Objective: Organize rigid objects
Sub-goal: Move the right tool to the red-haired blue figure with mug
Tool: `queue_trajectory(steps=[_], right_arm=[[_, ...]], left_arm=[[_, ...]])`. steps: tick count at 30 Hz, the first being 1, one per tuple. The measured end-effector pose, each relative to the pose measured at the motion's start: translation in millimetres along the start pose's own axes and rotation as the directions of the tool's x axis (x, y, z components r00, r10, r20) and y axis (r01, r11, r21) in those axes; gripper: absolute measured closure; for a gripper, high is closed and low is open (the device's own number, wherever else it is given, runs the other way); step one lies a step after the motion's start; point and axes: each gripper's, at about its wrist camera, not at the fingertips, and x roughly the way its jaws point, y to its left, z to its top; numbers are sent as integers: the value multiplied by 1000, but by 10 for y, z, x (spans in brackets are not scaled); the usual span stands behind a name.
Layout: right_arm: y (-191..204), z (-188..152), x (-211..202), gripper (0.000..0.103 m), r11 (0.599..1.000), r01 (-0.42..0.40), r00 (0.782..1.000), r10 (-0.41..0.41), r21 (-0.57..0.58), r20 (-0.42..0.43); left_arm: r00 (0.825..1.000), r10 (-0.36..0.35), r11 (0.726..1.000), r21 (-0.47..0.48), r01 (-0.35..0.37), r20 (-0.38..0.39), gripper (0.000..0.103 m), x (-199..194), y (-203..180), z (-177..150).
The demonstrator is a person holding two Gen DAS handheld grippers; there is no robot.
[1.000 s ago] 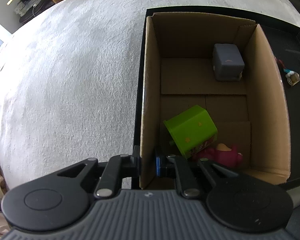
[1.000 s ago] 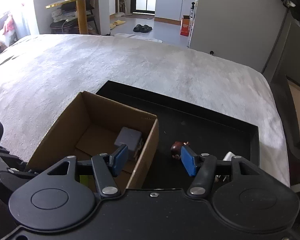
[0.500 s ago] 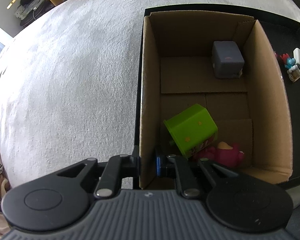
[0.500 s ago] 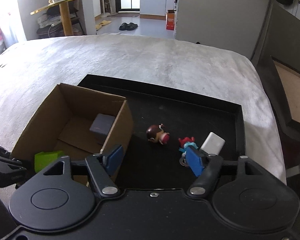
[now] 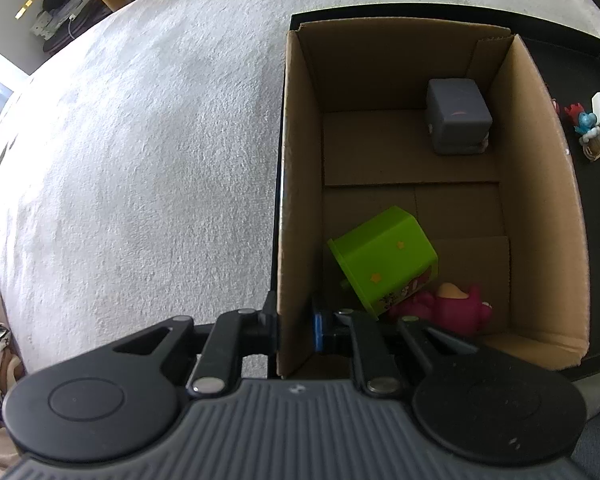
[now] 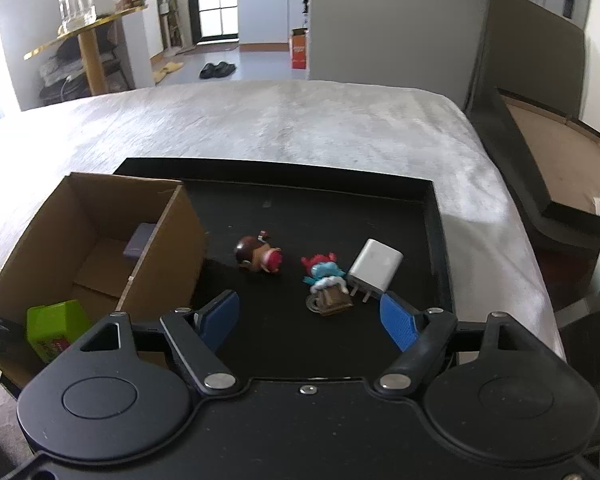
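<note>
A cardboard box (image 5: 300,184) (image 6: 156,264) stands in a black tray (image 6: 436,240). Inside lie a grey cube (image 5: 458,116), a green block (image 5: 384,260) and a pink plush toy (image 5: 456,308). My left gripper (image 5: 296,328) is shut on the box's near left wall. On the tray to the right of the box lie a brown figurine (image 6: 258,254), a blue and red figurine (image 6: 326,282) and a white charger (image 6: 374,266). My right gripper (image 6: 310,320) hangs over the tray just short of the blue figurine, its jaws opening with nothing between them.
The tray sits on a grey plush surface (image 6: 300,120) that spreads far to the left and back. A dark framed panel (image 6: 540,140) leans at the right. A side table (image 6: 88,40) with jars stands in the far left background.
My right gripper has swung right, away from the box and over the tray's loose items, and its jaws have spread wider. The left gripper has kept its hold on the box wall.
</note>
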Motion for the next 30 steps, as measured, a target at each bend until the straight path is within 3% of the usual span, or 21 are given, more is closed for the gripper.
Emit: queue_trajectory(steps=[8,16,27,30], right_arm=[[-212,-80,101,26,998,36,999,-37,60,13],[-186,-13,330,27,1000,15,1000,-15,20,-4],[-121,74,831,49,998,-17,991,9,-54,-137],[-125,48,944,60,998,-9,984,-2,-62,-179]], left_arm=[[1000,0,1000,-2,0,0,88,3,-8,-4],[1000,17,1000,10,-17,-9,87,23,-44,14],[999,37,999,21,-37,-24,86,66,-76,44],[999,40,999,21,-39,-24,86,62,-88,43]])
